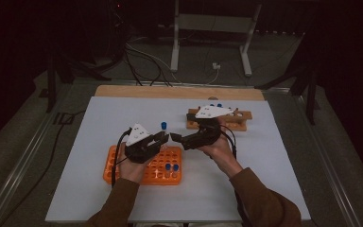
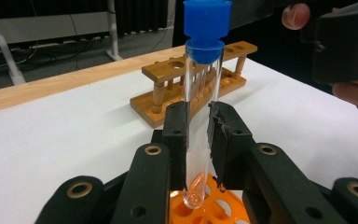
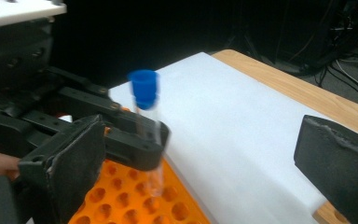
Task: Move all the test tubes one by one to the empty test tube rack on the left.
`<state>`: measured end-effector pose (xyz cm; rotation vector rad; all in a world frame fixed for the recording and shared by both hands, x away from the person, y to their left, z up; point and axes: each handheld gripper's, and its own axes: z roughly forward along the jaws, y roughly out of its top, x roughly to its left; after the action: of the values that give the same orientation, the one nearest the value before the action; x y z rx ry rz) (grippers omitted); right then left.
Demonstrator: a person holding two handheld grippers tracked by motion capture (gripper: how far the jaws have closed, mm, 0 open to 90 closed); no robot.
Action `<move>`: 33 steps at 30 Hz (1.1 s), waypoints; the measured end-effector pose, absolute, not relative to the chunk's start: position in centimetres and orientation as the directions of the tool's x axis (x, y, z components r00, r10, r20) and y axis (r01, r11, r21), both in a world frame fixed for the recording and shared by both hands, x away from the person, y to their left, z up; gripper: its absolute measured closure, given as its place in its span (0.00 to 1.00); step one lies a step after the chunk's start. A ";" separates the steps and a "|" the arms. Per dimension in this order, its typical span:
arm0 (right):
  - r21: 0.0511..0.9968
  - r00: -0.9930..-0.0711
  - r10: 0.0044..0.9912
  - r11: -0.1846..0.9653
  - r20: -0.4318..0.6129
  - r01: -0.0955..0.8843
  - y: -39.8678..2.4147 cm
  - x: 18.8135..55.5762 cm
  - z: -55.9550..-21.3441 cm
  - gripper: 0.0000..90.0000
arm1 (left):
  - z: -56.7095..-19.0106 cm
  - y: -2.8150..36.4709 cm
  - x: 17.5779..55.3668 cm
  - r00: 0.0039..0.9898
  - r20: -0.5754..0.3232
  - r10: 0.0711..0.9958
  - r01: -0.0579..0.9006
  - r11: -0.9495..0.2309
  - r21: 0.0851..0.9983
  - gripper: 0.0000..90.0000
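I have the test tube [image 2: 200, 116] pinched upright in my left gripper [image 2: 198, 135], its jaws pressed against the clear glass about midway down, so the blue cap [image 2: 206, 28] stands free at 12 o'clock above the pads and the rounded bottom hangs just over the orange rack [image 2: 214, 210]. I hold it vertical on purpose: that lines the tube up with the rack's holes, so, as I judge it, it only needs to go straight down. In the high view the rack [image 1: 116, 165] lies under my left hand, with a few blue-capped tubes [image 1: 171, 167] already seated toward its 3 o'clock end. My right gripper [image 3: 191, 154] stands spread wide, its pads well apart on either side of the tube and touching nothing, so the left alone carries the glass. The wooden rack [image 1: 238, 124] waits at 1 o'clock from the grippers, behind my right hand, near the far edge of the white table [image 1: 99, 118].
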<state>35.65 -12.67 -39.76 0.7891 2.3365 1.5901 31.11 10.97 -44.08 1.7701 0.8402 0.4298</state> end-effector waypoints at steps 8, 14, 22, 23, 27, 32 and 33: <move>0.912 -0.798 0.584 0.232 0.147 0.338 -15.3 35.9 -40.6 0.00 | -44.2 11.8 30.1 0.695 -0.127 0.707 0.338 -0.165 0.926 0.87; 0.910 -0.758 0.626 0.183 0.185 0.373 -17.7 35.9 -41.8 0.00 | -44.7 11.9 29.2 0.707 -0.127 0.696 0.344 -0.181 0.921 0.87; 0.910 -0.727 0.668 0.187 0.160 0.371 -20.1 35.0 -42.2 0.00 | -45.6 12.1 28.3 0.714 -0.145 0.685 0.368 -0.192 0.910 0.87; 0.909 -0.725 0.672 0.193 0.152 0.369 -20.3 34.9 -42.3 0.00 | -45.8 12.1 28.2 0.716 -0.148 0.683 0.373 -0.195 0.907 0.87; 0.904 -0.718 0.684 0.217 0.129 0.369 -20.9 34.4 -42.9 0.00 | -46.1 12.1 27.6 0.723 -0.146 0.676 0.377 -0.207 0.903 0.87; 0.902 -0.705 0.698 0.215 0.127 0.375 -21.8 33.9 -43.3 0.00 | -46.2 12.5 26.9 0.727 -0.153 0.669 0.377 -0.202 0.904 0.87; 0.901 -0.703 0.699 0.214 0.130 0.378 -22.0 33.9 -43.4 0.00 | -46.2 12.6 26.7 0.729 -0.162 0.665 0.382 -0.198 0.903 0.87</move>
<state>33.87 -22.01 -43.41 1.0110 2.1878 1.4857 26.69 12.64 -46.23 1.8179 0.8190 0.3180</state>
